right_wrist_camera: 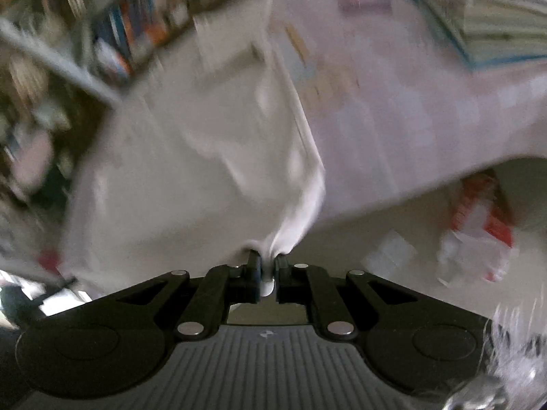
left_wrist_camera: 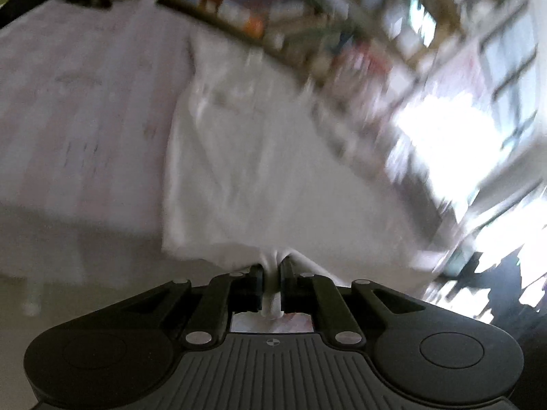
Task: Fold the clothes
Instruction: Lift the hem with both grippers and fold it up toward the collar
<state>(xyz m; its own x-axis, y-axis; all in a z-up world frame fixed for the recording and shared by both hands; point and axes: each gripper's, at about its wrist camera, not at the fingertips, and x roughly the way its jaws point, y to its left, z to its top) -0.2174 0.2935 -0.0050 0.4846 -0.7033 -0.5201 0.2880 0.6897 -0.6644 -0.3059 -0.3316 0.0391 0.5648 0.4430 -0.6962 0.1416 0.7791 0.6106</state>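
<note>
The left gripper (left_wrist_camera: 272,268), black with two fingers, is clamped on a bunched edge of the white, thin cloth garment (left_wrist_camera: 246,171), and the right gripper (right_wrist_camera: 268,260) is clamped on another bunch of the same garment (right_wrist_camera: 191,157). From both pinches the cloth runs forward and away onto the pale pinkish table surface (left_wrist_camera: 85,109); part of it seems lifted off the table, but the pictures are blurred. To do this step well, I think both hands should travel together at equal height and keep the held edge stretched, so the fold falls straight and without wrinkles. Farther away stands a crowded shelf of colourful books (right_wrist_camera: 136,34). A stack of books (right_wrist_camera: 495,27) lies at the far table side, and a bright window (left_wrist_camera: 444,143) shines behind.
</note>
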